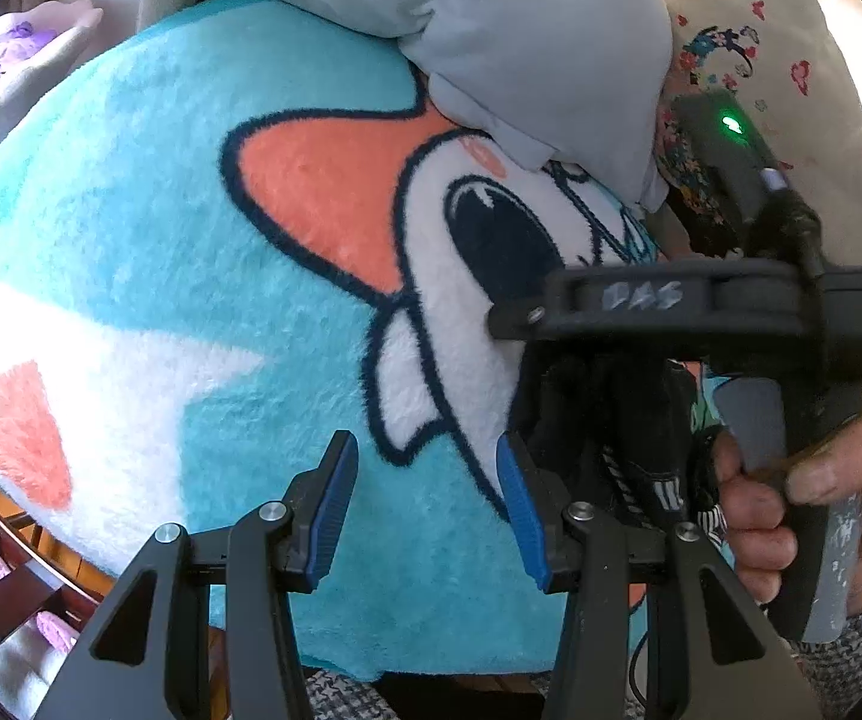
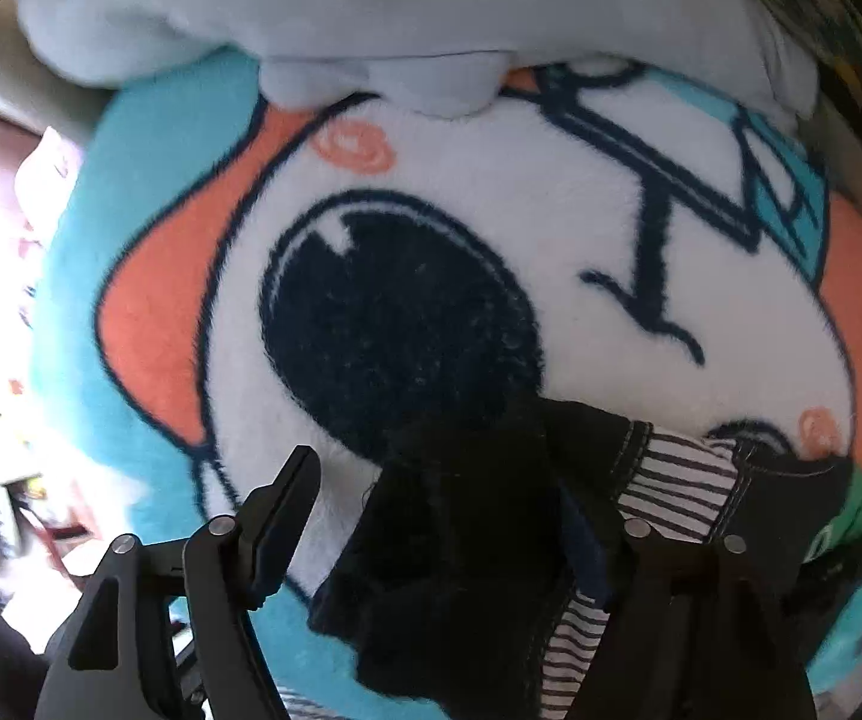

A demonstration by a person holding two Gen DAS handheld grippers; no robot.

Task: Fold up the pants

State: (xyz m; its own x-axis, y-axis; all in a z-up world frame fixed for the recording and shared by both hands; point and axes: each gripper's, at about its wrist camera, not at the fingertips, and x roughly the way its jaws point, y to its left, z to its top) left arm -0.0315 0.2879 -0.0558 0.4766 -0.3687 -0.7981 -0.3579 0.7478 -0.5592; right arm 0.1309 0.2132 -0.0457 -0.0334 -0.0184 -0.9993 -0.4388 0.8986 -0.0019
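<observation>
The black pants with a striped white lining [image 2: 491, 540] lay bunched on a fluffy turquoise blanket printed with a big-eyed white and orange cartoon face [image 2: 491, 192], at the near edge of the cartoon's dark eye. The right tongs [image 2: 449, 534] pointed down over that heap with their jaws spread wide; the dark cloth sat between them and draped against the right-hand finger, while the left-hand pad stood clear of it, so nothing was pinched. From the left wrist view, the right tongs [image 1: 641, 432] showed as a black tool gripped by a person's hand [image 1: 791, 516], the pants [image 1: 641, 456] dark beneath it. The left tongs [image 1: 425, 504] hung over bare turquoise fleece just beside, their blue pads [image 1: 335, 498] partly apart and holding nothing. A pale grey-blue stuffed cushion [image 1: 521, 48] rested on the blanket's [image 1: 161, 210] far edge, with a cream pillow sprinkled with small coloured prints [image 1: 821, 90] behind it.
</observation>
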